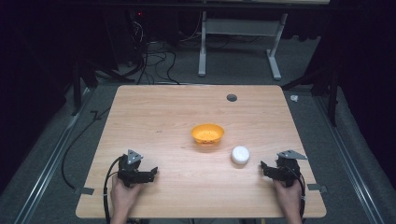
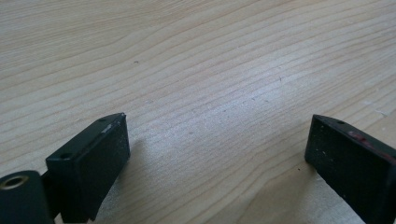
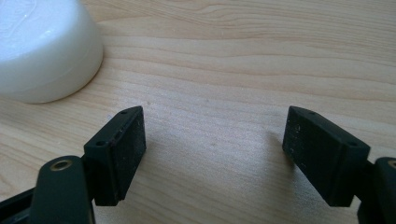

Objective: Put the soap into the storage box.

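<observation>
With both grippers' fingers spread and empty, the right gripper [image 1: 270, 169] may knock the white lid [image 1: 240, 155] at lower right toward the orange bowl [image 1: 207, 134].

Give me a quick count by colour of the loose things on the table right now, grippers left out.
Orange: 1, the orange bowl
White: 1, the white round object beside it
Total: 2
</observation>
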`<move>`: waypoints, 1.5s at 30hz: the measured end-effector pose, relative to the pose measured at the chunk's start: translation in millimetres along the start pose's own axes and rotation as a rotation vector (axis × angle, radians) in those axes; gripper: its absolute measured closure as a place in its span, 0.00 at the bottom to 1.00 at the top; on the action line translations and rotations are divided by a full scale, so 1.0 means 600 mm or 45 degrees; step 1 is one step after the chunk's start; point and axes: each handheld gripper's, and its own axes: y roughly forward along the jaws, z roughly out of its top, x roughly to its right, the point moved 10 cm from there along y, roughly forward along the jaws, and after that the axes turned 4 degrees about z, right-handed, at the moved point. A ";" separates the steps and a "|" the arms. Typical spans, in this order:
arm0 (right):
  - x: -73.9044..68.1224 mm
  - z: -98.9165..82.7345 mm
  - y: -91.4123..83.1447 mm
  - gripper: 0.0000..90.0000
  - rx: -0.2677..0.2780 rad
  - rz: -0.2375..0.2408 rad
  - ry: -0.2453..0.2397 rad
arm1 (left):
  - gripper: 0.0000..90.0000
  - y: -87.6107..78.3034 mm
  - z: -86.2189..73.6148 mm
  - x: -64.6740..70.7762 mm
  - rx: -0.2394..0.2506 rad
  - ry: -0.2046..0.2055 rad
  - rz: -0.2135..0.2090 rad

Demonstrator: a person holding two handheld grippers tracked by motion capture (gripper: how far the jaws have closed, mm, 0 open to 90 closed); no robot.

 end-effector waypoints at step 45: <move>-0.043 0.026 -0.025 0.25 0.084 0.068 -0.046 | 0.09 -0.001 0.000 -0.002 0.003 -0.006 0.008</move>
